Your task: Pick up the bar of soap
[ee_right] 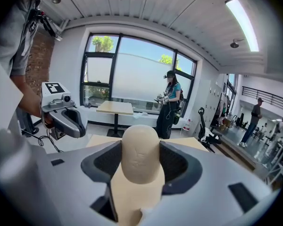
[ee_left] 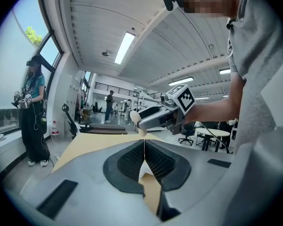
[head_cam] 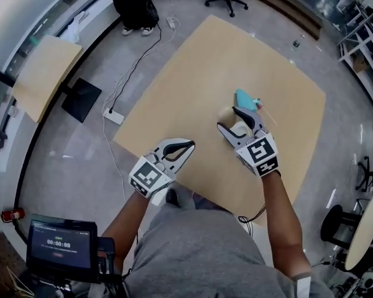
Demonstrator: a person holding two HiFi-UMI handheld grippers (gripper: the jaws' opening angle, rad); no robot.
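Note:
A beige oval bar of soap (ee_right: 140, 154) stands clamped between the dark pads of my right gripper (ee_right: 140, 161). In the head view the bar of soap (head_cam: 227, 115) pokes out of the right gripper (head_cam: 236, 124), lifted above the light wooden table (head_cam: 193, 98). My left gripper (head_cam: 180, 151) hovers over the table's near edge with its jaws pressed together and nothing between them. The left gripper view shows its pads (ee_left: 132, 163) touching, and the right gripper (ee_left: 153, 119) holding the soap (ee_left: 136, 119) further out.
A teal packet (head_cam: 247, 98) lies on the table just beyond the soap. A smaller table (head_cam: 43, 73) stands at left. A power strip (head_cam: 113, 115) and cable lie on the floor. A person (ee_right: 170, 105) stands by the window; office chairs stand round about.

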